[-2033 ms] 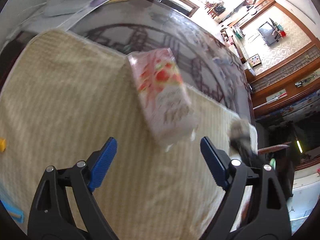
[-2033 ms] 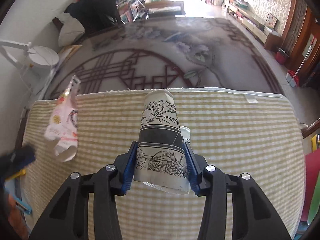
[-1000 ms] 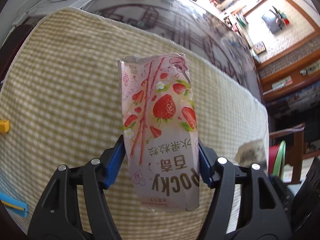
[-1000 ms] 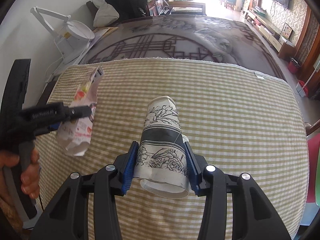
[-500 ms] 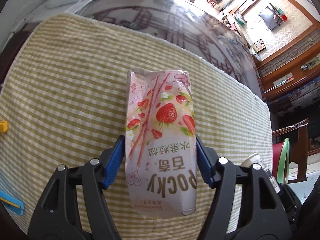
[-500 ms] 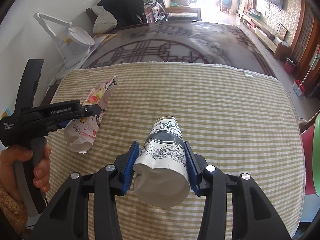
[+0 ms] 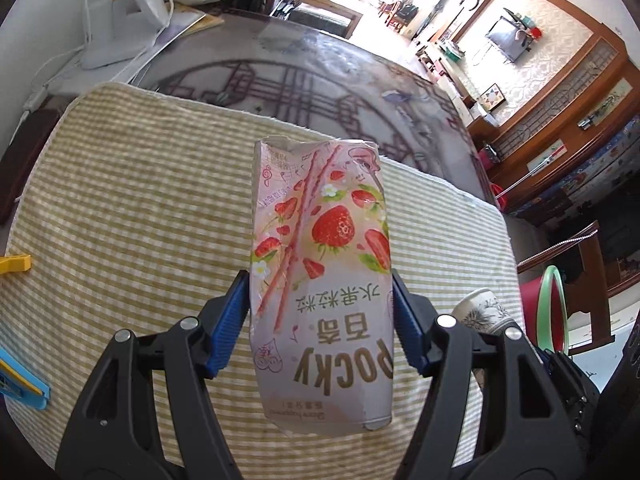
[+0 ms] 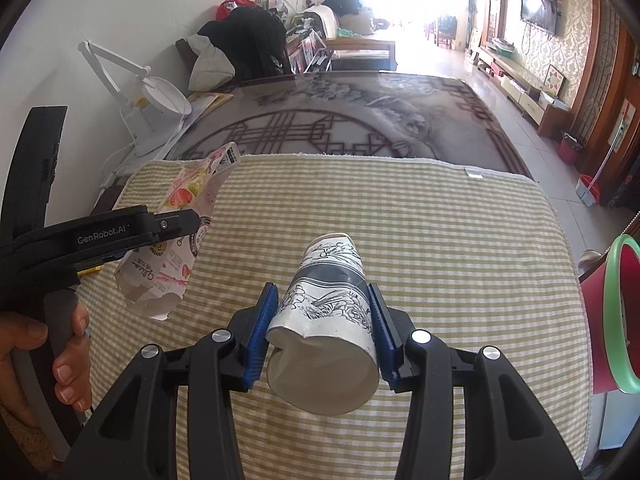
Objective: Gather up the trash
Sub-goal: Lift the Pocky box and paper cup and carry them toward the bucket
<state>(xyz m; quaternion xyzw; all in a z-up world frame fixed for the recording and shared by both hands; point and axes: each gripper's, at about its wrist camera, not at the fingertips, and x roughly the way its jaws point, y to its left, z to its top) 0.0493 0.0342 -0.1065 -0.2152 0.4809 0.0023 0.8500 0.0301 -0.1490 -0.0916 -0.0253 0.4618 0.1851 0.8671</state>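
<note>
My left gripper point(image 7: 320, 320) is shut on a pink strawberry Pocky box point(image 7: 320, 264), held above the yellow checked cloth point(image 7: 132, 200). In the right wrist view the same box point(image 8: 176, 240) hangs at the left, clamped by the left gripper point(image 8: 176, 226) in a person's hand point(image 8: 52, 344). My right gripper point(image 8: 322, 328) is shut on a paper cup point(image 8: 326, 320) with black flower drawings, its dented mouth toward the camera. That cup point(image 7: 480, 312) shows at the lower right of the left wrist view.
A red bin with a green rim point(image 8: 612, 316) stands off the table's right edge, also seen as the bin point(image 7: 548, 304) in the left wrist view. A white desk lamp point(image 8: 156, 100) is at the back left. Yellow point(image 7: 16, 264) and blue point(image 7: 22, 380) clips lie at the cloth's left edge.
Two seconds ago the left gripper was open near the lying box; it has since shut on it and lifted it. Both grippers have risen, and the cup has tilted, mouth toward the camera.
</note>
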